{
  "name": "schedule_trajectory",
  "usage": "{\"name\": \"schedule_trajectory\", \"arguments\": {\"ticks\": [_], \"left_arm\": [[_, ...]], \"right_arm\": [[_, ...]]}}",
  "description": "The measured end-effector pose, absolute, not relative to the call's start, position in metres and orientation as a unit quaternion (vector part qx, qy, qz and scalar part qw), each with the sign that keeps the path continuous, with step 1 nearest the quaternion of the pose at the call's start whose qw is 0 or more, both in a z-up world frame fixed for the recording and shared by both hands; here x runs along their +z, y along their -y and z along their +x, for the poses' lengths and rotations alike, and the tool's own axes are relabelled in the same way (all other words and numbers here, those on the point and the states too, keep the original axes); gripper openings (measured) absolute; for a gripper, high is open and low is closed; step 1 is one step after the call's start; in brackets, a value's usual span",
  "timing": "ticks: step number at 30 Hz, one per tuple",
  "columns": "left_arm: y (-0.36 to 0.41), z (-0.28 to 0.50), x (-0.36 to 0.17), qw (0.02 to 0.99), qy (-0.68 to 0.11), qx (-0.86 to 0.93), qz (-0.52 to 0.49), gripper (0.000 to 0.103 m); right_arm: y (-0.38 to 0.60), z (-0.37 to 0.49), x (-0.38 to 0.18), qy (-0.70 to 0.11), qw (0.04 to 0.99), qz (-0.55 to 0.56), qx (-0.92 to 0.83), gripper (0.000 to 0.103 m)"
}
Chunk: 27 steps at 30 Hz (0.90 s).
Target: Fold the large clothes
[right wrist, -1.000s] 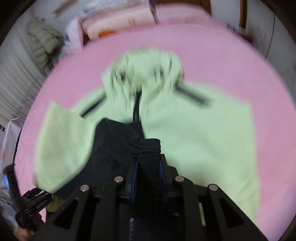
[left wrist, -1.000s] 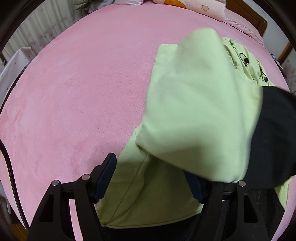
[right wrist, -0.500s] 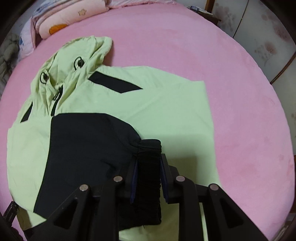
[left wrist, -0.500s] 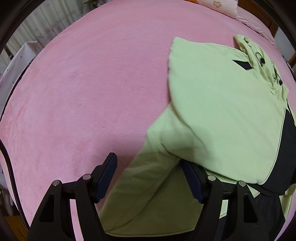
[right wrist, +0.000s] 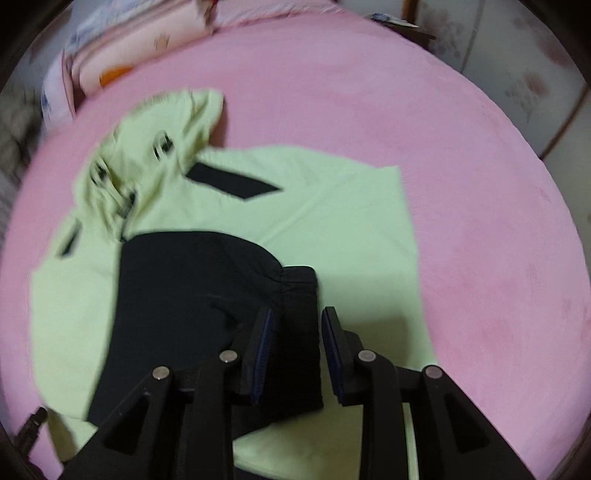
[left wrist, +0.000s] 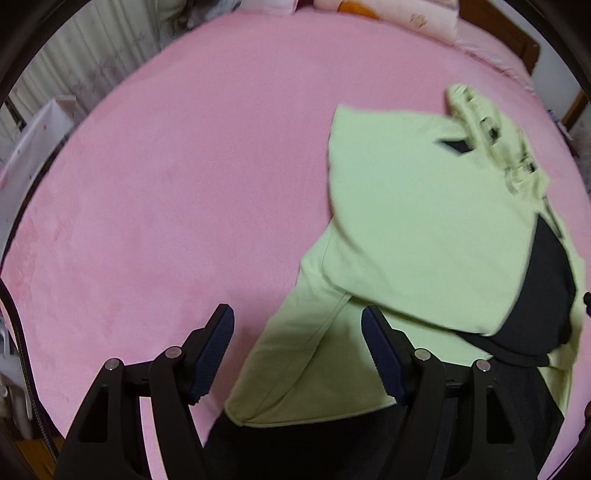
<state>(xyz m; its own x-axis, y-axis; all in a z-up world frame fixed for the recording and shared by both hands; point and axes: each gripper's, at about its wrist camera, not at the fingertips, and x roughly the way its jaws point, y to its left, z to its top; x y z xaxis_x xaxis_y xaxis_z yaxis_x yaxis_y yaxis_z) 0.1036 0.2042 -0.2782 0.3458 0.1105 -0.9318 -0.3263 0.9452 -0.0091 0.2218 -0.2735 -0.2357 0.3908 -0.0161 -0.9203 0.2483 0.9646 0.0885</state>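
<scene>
A light green hoodie (left wrist: 424, 221) with black panels lies flat on the pink bed (left wrist: 184, 184), its hood (right wrist: 166, 140) toward the pillows. One sleeve is folded across the body, and its black lower part (right wrist: 192, 295) ends in a ribbed cuff (right wrist: 299, 295). My right gripper (right wrist: 297, 317) is just above that cuff. Its jaws are opening, the cuff still lies between them, and a gap shows beside the right pad. My left gripper (left wrist: 297, 317) hovers open over the hoodie's lower left edge, with only flat cloth beneath and nothing held.
Pillows (left wrist: 406, 14) line the head of the bed (right wrist: 443, 129). A white piece of furniture (left wrist: 33, 140) and a curtain (left wrist: 92, 62) stand off the bed's left side. Wardrobe doors (right wrist: 535, 74) stand to its right.
The right gripper carried the sleeve across and set it down on the hoodie's body, and its jaws have parted around the cuff. The left gripper has risen a little.
</scene>
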Motion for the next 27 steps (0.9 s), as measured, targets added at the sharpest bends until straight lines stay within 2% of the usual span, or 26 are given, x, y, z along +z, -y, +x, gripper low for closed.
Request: {"name": "schedule_trajectory", "arguments": {"ticks": [8, 13, 17, 22, 24, 25, 27], "left_arm": [[-0.162, 0.157, -0.251, 0.850, -0.511, 0.075, -0.100, 0.071], [-0.128, 0.202, -0.267, 0.858, -0.499, 0.051, -0.108, 0.071], [-0.111, 0.222, -0.303, 0.846, -0.524, 0.049, -0.082, 0.071], [-0.120, 0.233, -0.342, 0.833, -0.548, 0.074, -0.035, 0.070], [-0.126, 0.233, -0.344, 0.836, -0.542, 0.081, -0.027, 0.071], [-0.129, 0.234, -0.344, 0.837, -0.540, 0.088, -0.020, 0.071], [-0.135, 0.237, -0.347, 0.834, -0.542, 0.100, -0.020, 0.071]], "right_arm": [[0.194, 0.198, -0.237, -0.543, 0.834, 0.095, 0.038, 0.028], [0.131, 0.202, -0.246, -0.529, 0.839, 0.066, 0.109, 0.027], [0.102, 0.216, -0.277, -0.532, 0.838, 0.017, 0.123, 0.027], [0.151, 0.226, -0.301, -0.529, 0.847, -0.020, 0.049, 0.005], [0.195, 0.224, -0.303, -0.522, 0.852, -0.028, -0.026, 0.005], [0.219, 0.222, -0.305, -0.523, 0.851, -0.006, -0.040, 0.000], [0.260, 0.216, -0.307, -0.525, 0.848, 0.063, -0.021, 0.000]]}}
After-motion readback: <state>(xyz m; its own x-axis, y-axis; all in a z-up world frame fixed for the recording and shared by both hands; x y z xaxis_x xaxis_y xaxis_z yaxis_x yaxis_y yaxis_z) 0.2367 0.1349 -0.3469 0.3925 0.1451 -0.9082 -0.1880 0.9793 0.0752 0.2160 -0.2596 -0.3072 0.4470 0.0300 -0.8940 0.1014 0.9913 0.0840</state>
